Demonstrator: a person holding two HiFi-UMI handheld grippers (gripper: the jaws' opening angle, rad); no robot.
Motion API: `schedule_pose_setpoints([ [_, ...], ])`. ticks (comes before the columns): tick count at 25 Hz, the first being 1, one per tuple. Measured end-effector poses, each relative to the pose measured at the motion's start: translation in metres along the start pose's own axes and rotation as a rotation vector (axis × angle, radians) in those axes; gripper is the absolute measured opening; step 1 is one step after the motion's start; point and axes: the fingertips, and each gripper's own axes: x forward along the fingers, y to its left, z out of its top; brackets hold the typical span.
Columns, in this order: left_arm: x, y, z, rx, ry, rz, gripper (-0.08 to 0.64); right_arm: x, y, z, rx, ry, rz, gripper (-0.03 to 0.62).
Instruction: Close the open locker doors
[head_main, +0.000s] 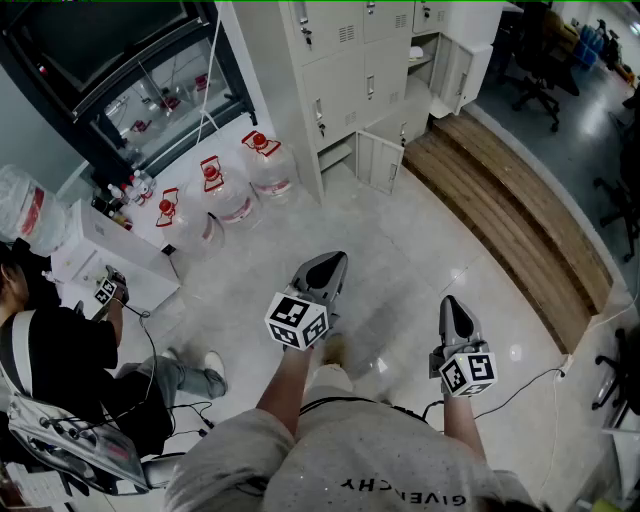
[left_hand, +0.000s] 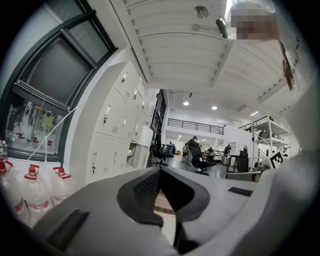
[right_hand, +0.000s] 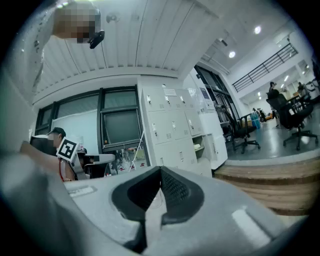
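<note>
Approach stage, by the look of it. Standing well back from the locker bank (head_main: 340, 70), across open floor (head_main: 400, 240), touching nothing yet. Spotting two doors ajar: a low door (head_main: 381, 160) swung out near the floor, and a taller door (head_main: 452, 72) hanging open at the right end, above the wooden step (head_main: 500, 220). Holding the left gripper (head_main: 322, 268) level, jaws pressed together on nothing. Same for the right gripper (head_main: 455, 312): pinched fully closed, empty. Noting water jugs (head_main: 230, 190) and a seated person (head_main: 60, 350) off to the left, well clear. Next, probably: walking up close, picking one door, setting a closed tip against its outer face and pushing it flush. No grip needed, likely; just a steady shove.
</note>
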Motion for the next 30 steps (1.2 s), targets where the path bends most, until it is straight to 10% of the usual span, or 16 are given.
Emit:
schedule_pose_setpoints([
  [30, 0.092, 0.221, 0.032, 0.067, 0.016, -0.035, -0.003, 0.240, 0.024, -0.010, -0.040, -0.026, -0.060, 0.000],
])
